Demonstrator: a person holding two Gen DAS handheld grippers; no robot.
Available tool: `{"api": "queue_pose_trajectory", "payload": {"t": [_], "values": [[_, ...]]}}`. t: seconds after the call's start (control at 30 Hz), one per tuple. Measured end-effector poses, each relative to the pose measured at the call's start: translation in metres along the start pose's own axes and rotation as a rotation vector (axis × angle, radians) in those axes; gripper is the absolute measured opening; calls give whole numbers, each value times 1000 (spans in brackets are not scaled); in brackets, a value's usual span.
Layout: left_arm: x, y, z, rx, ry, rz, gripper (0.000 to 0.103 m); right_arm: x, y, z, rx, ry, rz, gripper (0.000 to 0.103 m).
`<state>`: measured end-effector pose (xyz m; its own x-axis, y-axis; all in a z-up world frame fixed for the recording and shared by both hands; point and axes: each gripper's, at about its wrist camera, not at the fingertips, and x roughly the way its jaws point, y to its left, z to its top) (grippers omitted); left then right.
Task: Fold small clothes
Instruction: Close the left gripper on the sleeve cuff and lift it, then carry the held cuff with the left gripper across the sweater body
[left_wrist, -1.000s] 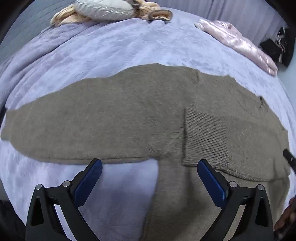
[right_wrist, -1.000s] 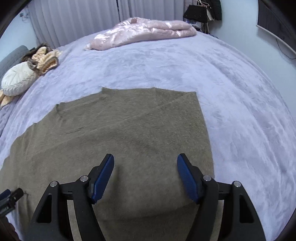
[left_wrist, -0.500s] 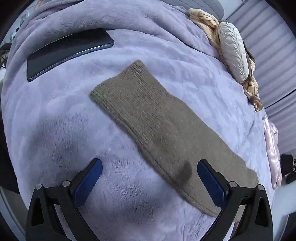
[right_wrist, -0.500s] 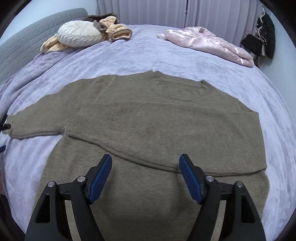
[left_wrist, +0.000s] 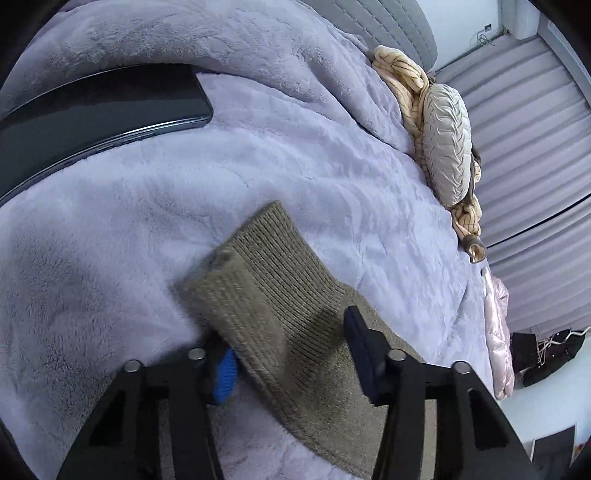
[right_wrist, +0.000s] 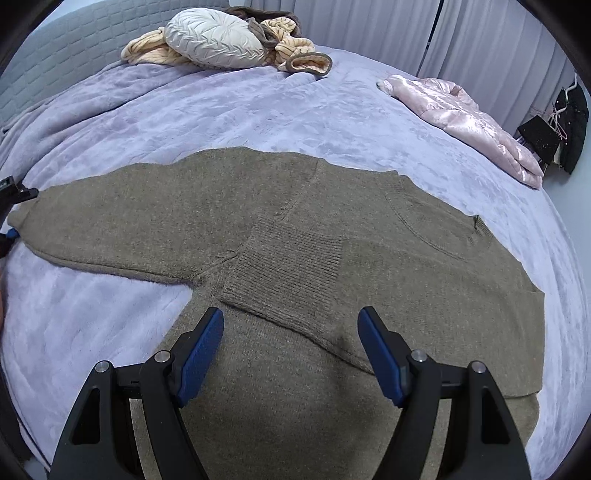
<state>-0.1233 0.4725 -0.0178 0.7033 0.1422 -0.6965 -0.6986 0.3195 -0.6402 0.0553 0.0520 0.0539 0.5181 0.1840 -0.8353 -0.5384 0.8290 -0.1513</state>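
Observation:
An olive-brown knit sweater (right_wrist: 424, 295) lies flat on the lilac bed blanket (right_wrist: 258, 110). One sleeve is folded across its body, with the ribbed cuff (right_wrist: 288, 266) just ahead of my right gripper (right_wrist: 291, 314). That gripper hovers open over the body with nothing in it. The other sleeve (right_wrist: 129, 221) stretches out to the left. In the left wrist view its ribbed cuff (left_wrist: 266, 266) lies between the jaws of my left gripper (left_wrist: 288, 332). Those jaws are closing on it: the cuff's left edge curls up against one blue pad (left_wrist: 225, 373), while the other finger rests on top of the knit.
A dark phone-like slab (left_wrist: 92, 110) lies on the blanket beyond the cuff. A cream round pillow (right_wrist: 210, 37) on a beige knit sits by the grey headboard. A pink satin jacket (right_wrist: 469, 118) lies at the far right, with black bags (right_wrist: 554, 136) beyond the bed edge.
The left gripper swung from the sweater's body out to the sleeve end, dropped onto the cuff and narrowed its jaws. The right gripper shifted left to face the folded cuff.

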Motion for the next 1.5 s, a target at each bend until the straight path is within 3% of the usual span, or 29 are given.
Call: {"api": "queue_pose_trajectory", "payload": {"t": [0.13, 0.3, 0.47, 0.73, 0.93, 1.07, 1.17, 1.23, 1.3, 1.37, 1.5], "values": [[-1, 21, 7, -83, 17, -87, 9, 12, 7, 27, 7, -8, -24, 78], [7, 22, 13, -103, 65, -107, 10, 37, 30, 67, -2, 11, -38, 78], [13, 23, 19, -138, 72, -132, 10, 58, 50, 82, -23, 40, -62, 78], [-24, -7, 18, 34, -19, -42, 9, 77, 44, 89, 67, 83, -64, 78], [-50, -31, 16, 136, -62, -2, 9, 82, 97, 93, -41, 86, -119, 78], [-64, -42, 14, 179, -86, 17, 9, 69, 145, 90, -94, 73, -11, 78], [-67, -50, 12, 210, -85, 40, 9, 59, 178, 85, -162, 99, 194, 78], [-70, -58, 9, 235, -91, 60, 9, 48, 183, 82, -152, 106, 336, 78], [-77, -66, 5, 261, -104, 62, 9, 38, 175, 82, -114, 93, 361, 78], [-81, -75, -2, 290, -113, 84, 9, 30, 158, 83, -78, 54, 315, 78], [-89, -90, -16, 357, -127, 156, 9, 50, 117, 93, 2, 52, 86, 79]]}}
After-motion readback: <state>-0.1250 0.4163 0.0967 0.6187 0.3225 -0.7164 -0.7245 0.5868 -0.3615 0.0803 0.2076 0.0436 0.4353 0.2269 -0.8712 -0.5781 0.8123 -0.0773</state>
